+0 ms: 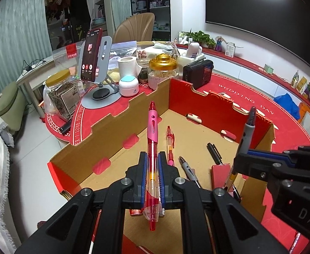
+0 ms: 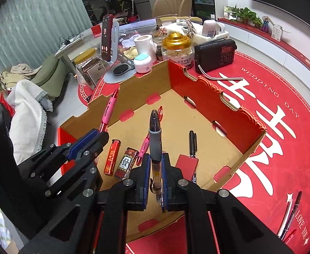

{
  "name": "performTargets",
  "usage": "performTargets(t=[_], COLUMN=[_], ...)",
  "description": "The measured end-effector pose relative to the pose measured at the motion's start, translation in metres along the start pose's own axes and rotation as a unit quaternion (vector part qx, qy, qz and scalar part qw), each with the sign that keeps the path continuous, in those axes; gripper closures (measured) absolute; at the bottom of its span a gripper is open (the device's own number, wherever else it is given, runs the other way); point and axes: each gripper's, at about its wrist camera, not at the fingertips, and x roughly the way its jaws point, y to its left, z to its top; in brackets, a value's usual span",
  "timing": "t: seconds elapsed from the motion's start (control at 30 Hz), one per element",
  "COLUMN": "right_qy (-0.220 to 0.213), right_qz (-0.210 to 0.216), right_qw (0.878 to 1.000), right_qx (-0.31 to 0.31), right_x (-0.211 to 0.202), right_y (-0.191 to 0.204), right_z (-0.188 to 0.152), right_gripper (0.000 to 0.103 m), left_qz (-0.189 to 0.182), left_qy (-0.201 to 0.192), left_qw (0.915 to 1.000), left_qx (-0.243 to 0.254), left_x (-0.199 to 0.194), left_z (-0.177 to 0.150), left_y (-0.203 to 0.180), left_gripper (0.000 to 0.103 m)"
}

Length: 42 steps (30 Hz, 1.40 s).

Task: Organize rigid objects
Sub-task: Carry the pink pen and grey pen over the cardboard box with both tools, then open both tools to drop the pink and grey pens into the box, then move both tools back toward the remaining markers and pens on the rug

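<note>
Corrugated brown card lined in red forms the open box (image 2: 250, 148), whose scalloped walls rise on the far and right sides while the near edge is low, leaving open room above the floor. The left gripper (image 1: 152, 169) is clamped on a pink pen (image 1: 152, 139), which is held above the box floor with its long axis running straight away from the camera, its pink grip and tip toward the far corner. The right gripper (image 2: 156, 169) is clamped on a grey-grip pen (image 2: 155, 139), likewise lengthwise along the fingers, its dark tip pointing to the far wall. The two grippers hang side by side over the near half of the box, near each other but apart. On the floor of the box lie a red lighter (image 2: 112, 156), a second lighter printed with the character "發" (image 2: 126, 164), another pink pen (image 2: 143, 148), a black marker (image 2: 192, 142) and a red flat case (image 2: 186, 166); bare card remains toward the far corner. The red cloth on the bench (image 2: 282, 84) reads "WEDDING DAY" and "LOVE YOU", with more pens (image 2: 290, 216) lying on it outside the box to the right. Behind the box stand a black radio (image 2: 215, 55), a gold-lidded jar (image 2: 177, 48) and a phone on a stand (image 2: 107, 38).
</note>
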Motion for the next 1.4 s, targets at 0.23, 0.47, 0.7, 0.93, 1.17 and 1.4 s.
performTargets(t=[0.23, 0.47, 0.7, 0.93, 1.17, 1.4], right_qy=[0.005, 0.013, 0.024, 0.015, -0.041, -0.033], right_qz=[-0.001, 0.001, 0.001, 0.003, -0.004, -0.018], right_qw=[1.000, 1.000, 1.000, 0.999, 0.997, 0.991], right_qx=[0.004, 0.010, 0.018, 0.037, 0.058, 0.129], right_x=[0.007, 0.015, 0.025, 0.018, -0.030, -0.072], right_y=[-0.003, -0.006, -0.009, -0.017, -0.032, -0.078], right_z=[0.000, -0.001, -0.001, -0.003, -0.015, -0.077], right_gripper=[0.092, 0.092, 0.092, 0.069, 0.005, 0.005], left_qz=[-0.001, -0.005, -0.004, 0.013, 0.011, -0.046], left_qy=[0.009, 0.022, 0.067, 0.056, 0.049, 0.033], left_qw=[0.9999, 0.9997, 0.9965, 0.9973, 0.9984, 0.9977], left_qx=[0.007, 0.014, 0.049, 0.044, 0.027, 0.038], left_x=[0.005, 0.009, 0.019, 0.009, 0.011, -0.021], left_z=[-0.001, 0.001, 0.000, 0.003, -0.001, -0.021], left_y=[-0.004, -0.006, -0.016, -0.013, -0.010, -0.047], left_gripper=[0.093, 0.093, 0.092, 0.008, 0.000, 0.000])
